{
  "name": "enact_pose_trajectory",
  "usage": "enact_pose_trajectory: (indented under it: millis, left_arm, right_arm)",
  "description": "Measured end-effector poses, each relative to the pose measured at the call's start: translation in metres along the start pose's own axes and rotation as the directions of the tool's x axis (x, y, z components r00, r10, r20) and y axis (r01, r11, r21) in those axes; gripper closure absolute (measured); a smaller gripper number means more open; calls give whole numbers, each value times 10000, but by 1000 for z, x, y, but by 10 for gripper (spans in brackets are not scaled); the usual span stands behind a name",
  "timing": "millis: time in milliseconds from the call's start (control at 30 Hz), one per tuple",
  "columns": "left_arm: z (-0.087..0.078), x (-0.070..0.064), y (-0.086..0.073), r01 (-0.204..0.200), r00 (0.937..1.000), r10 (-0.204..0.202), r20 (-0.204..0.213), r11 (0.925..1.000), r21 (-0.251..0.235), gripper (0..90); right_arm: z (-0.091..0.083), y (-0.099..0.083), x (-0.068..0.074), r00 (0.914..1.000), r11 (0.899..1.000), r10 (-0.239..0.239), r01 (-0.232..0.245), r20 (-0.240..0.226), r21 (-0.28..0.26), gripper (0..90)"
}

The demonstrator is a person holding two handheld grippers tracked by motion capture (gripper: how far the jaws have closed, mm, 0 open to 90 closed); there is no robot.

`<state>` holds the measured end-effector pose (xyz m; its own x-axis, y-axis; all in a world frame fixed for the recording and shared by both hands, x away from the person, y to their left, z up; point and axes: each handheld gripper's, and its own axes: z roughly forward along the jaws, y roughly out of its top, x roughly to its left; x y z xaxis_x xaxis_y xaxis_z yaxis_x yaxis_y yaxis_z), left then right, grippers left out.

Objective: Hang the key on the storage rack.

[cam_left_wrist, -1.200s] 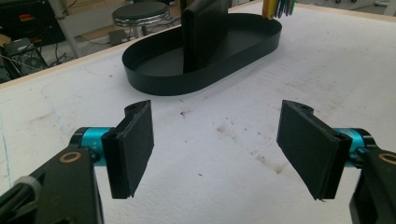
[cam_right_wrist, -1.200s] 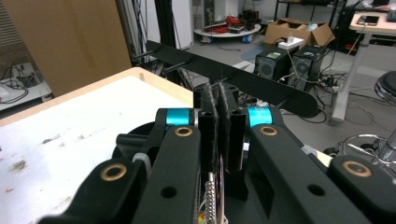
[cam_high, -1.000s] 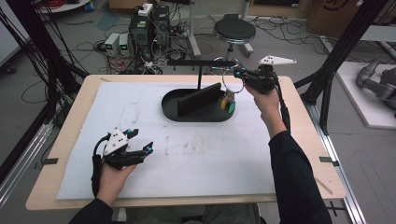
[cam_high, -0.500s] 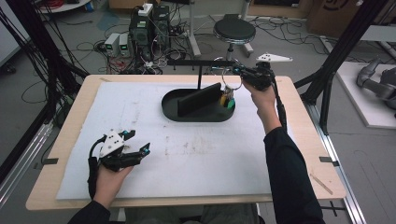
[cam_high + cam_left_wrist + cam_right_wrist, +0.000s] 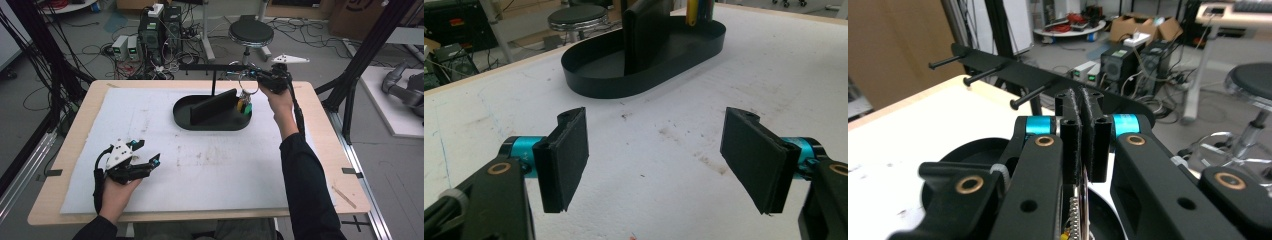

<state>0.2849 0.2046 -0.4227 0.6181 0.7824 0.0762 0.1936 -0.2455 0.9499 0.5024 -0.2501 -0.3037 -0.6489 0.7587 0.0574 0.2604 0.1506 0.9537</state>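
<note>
A black rack bar (image 5: 215, 66) with several pegs (image 5: 982, 75) stands on a post behind the black oval tray (image 5: 212, 123). My right gripper (image 5: 254, 75) is at the bar's right end, above the tray, shut on a metal key ring (image 5: 243, 91). Yellow and green tags (image 5: 244, 106) dangle from the ring over the tray's right end. In the right gripper view the jaws (image 5: 1083, 107) are pressed together, the ring (image 5: 1079, 212) hanging below them, the pegs just ahead. My left gripper (image 5: 148, 152) rests open at the mat's front left, nothing between its pads (image 5: 566, 157).
An upright black divider (image 5: 212, 106) stands along the tray's middle. A white mat (image 5: 200, 165) covers the wooden table. Beyond the table's far edge are a stool (image 5: 251, 34), computers and cables on the floor. A black frame post (image 5: 367, 55) rises at the right.
My right gripper has risen slightly and moved toward the bar with the key ring. The left gripper has stayed in place, open.
</note>
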Motion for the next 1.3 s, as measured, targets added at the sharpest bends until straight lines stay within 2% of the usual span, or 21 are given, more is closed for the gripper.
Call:
enact_pose_trajectory:
  millis: [67,200,800,1033,1300]
  left_arm:
    - [0,1,0,-41,10000,41,16,10000,45,274]
    - [0,0,-1,-35,10000,35,32,10000,25,274]
    - [-2,1,-2,23,10000,-24,63,10000,32,274]
    - [-2,1,-2,19,10000,-20,74,10000,24,274]
    - [-2,1,-2,3,9999,-3,112,10000,23,274]
  right_arm:
    - [1,-1,-1,10000,10000,70,-70,18,-14,878]
    - [5,-5,-4,9997,9992,188,-192,122,346,877]
    - [11,-9,-9,9988,9987,412,-419,253,278,877]
    - [13,-10,-8,9986,9986,401,-413,343,337,872]
    - [15,-11,-6,9977,9984,92,-129,665,556,865]
